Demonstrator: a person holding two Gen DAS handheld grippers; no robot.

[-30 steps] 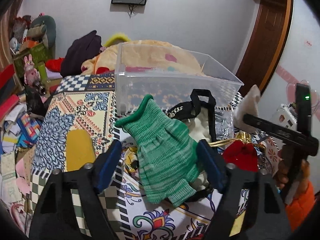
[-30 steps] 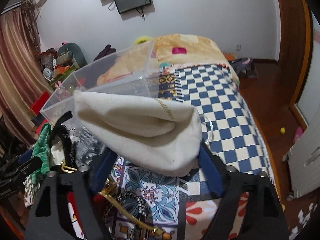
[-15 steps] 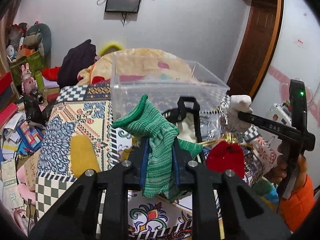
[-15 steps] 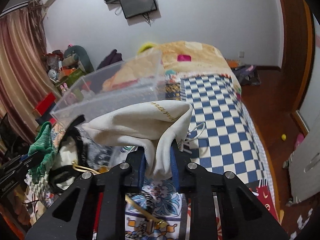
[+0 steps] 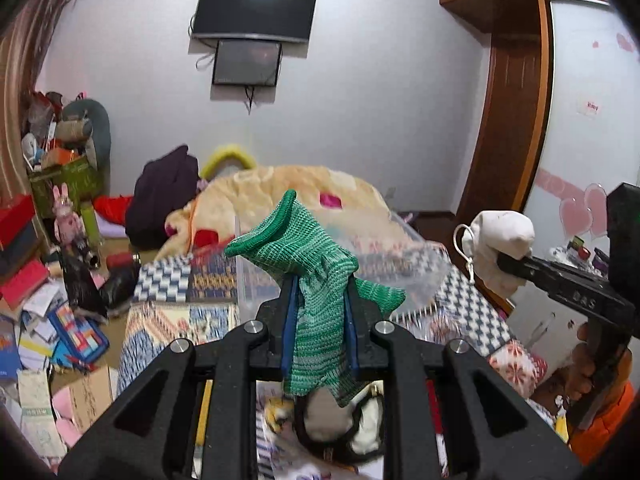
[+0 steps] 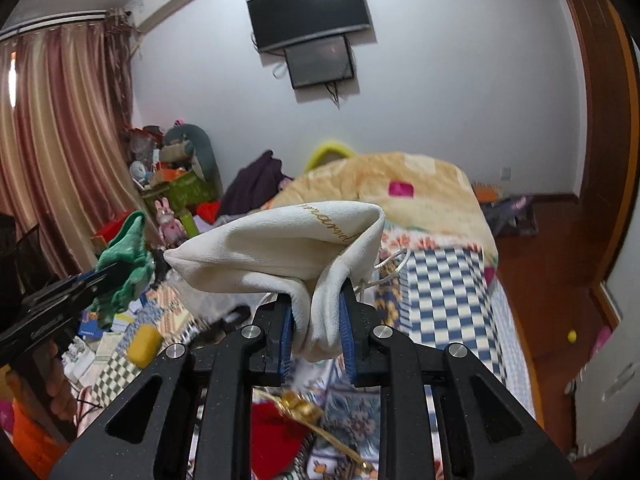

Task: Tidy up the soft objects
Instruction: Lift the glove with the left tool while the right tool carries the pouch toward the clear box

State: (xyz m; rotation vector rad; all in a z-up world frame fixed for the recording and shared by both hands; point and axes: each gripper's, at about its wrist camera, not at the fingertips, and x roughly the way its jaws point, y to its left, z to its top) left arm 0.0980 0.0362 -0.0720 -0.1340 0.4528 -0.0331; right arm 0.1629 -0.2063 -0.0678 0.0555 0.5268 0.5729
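My left gripper (image 5: 319,320) is shut on a green knit glove (image 5: 316,280) and holds it in the air above the bed. The glove also shows at the left of the right wrist view (image 6: 126,268). My right gripper (image 6: 316,328) is shut on a cream drawstring pouch (image 6: 280,252) with gold lettering, lifted clear of the bed. The pouch also shows at the right of the left wrist view (image 5: 500,240). A clear plastic bin (image 5: 400,264) stands on the bed just beyond the glove, blurred.
A black-handled bag (image 5: 340,428) with cream cloth lies under the left gripper. A red item (image 6: 280,420), a gold chain (image 6: 320,424) and a yellow sponge (image 6: 144,344) lie on the patterned bedspread. A peach blanket (image 6: 400,184) is behind. Clutter fills the floor at left (image 5: 48,320).
Both grippers closed from open, the left on the green glove and the right on the cream pouch, then lifted them up off the bed, tilting the views upward.
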